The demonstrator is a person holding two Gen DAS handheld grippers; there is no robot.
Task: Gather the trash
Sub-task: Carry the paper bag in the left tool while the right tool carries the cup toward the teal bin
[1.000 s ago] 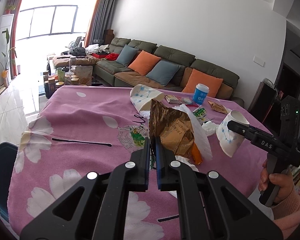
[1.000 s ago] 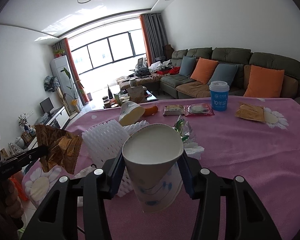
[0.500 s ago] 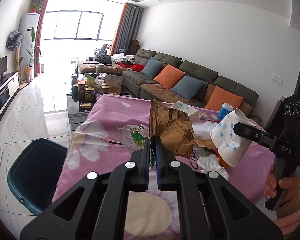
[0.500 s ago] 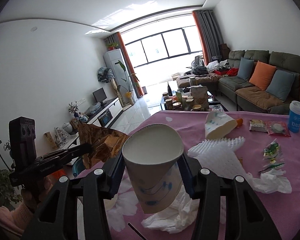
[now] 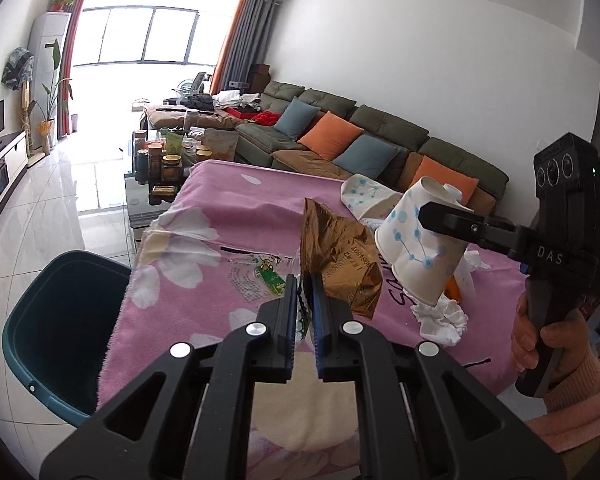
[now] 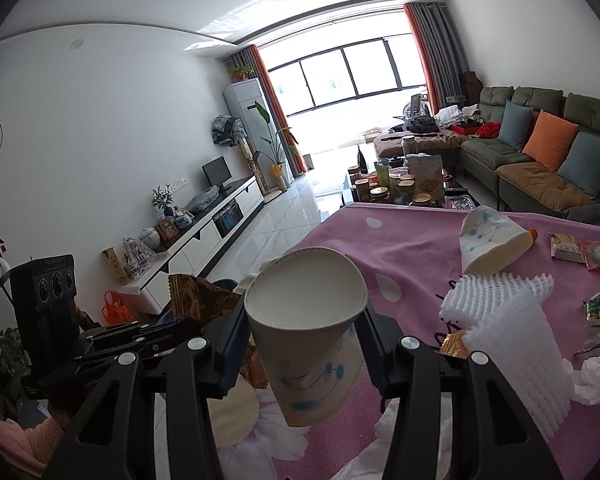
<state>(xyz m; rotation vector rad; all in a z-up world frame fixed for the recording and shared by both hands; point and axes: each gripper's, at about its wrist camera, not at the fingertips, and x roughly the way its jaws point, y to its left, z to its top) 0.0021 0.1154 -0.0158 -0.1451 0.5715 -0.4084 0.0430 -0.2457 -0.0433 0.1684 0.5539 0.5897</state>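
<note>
My left gripper [image 5: 305,284] is shut on a crumpled brown foil wrapper [image 5: 340,256] and holds it above the pink table's near-left part. My right gripper [image 6: 306,320] is shut on a white paper cup with blue dots [image 6: 306,332], squeezed at its sides. In the left wrist view that cup [image 5: 416,248] hangs just right of the wrapper. In the right wrist view the wrapper [image 6: 198,300] shows to the left. A dark teal trash bin [image 5: 60,332] stands on the floor at the table's left corner.
On the pink flowered tablecloth [image 6: 400,248] lie a second paper cup [image 6: 488,240], white foam netting [image 6: 512,344], crumpled tissue [image 5: 440,316], a green-printed wrapper [image 5: 260,276] and snack packets [image 6: 580,248]. A coffee table with jars [image 5: 164,160] and a sofa [image 5: 360,140] stand beyond.
Both grippers have swung left with their loads, toward the table's left corner. The teal bin has come into fuller view at lower left. Both grips are unchanged.
</note>
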